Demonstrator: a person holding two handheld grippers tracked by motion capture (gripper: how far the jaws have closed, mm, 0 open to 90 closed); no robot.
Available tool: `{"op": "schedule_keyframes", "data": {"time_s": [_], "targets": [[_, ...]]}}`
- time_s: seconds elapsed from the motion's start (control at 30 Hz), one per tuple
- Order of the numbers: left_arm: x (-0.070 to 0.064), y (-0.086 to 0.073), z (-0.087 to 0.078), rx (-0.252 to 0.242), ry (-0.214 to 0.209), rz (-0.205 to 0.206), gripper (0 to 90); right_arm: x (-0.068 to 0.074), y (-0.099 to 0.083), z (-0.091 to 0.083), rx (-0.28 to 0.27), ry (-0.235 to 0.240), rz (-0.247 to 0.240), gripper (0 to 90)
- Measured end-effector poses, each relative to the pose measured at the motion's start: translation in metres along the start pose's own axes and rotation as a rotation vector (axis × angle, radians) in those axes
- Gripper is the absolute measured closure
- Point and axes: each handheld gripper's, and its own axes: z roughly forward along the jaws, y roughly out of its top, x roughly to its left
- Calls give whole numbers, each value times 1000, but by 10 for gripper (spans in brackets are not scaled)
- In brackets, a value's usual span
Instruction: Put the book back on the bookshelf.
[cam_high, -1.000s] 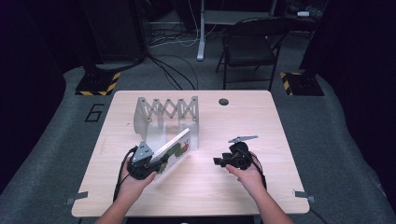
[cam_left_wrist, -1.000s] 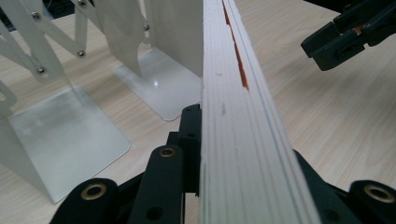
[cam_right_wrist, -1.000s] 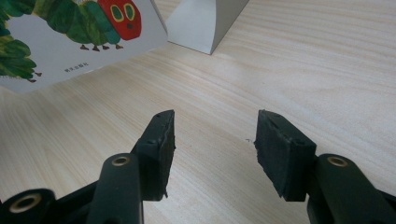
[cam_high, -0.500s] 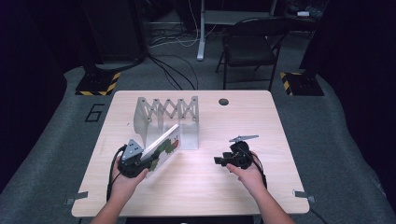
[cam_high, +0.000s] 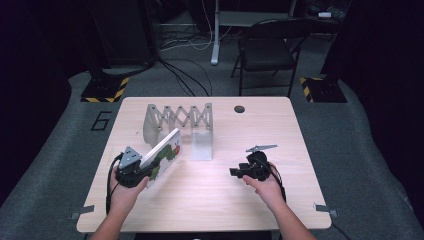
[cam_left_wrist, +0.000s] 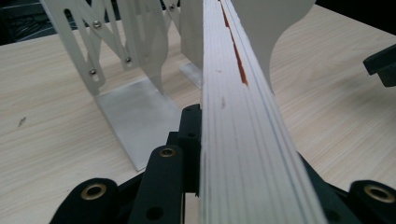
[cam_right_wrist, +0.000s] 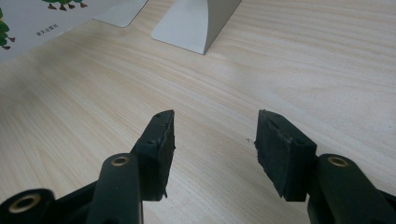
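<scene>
Out on the desk (cam_high: 210, 200), just in front of the expanding metal rack (cam_high: 177, 120), the picture book (cam_high: 162, 155) hangs tilted in the left gripper (cam_high: 131, 170), jaws clenched on its lower edge; it looks stiff, light and smooth-covered, so a grip near the spine should keep it from sagging. The left gripper view shows the page block (cam_left_wrist: 238, 121) edge-on, aimed at the rack's dividers (cam_left_wrist: 140, 56), while the high view shows the cover's green artwork. The right gripper (cam_right_wrist: 215, 154) waits released, well right of the rack.
</scene>
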Motion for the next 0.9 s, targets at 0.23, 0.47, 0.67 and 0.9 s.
{"op": "schedule_keyframes", "data": {"time_s": [0.23,0.47,0.67,0.9], "targets": [[12,-1,-7,-12,36,-29,756,0,0,0,7,-1,1,471],[17,-3,-11,-21,42,-45,756,-1,0,0,8,-2,1,470],[16,-2,-12,-23,38,-35,756,-1,0,0,7,-2,2,470],[17,-3,-18,-27,38,-37,756,-2,0,-1,-2,-2,-1,470]]}}
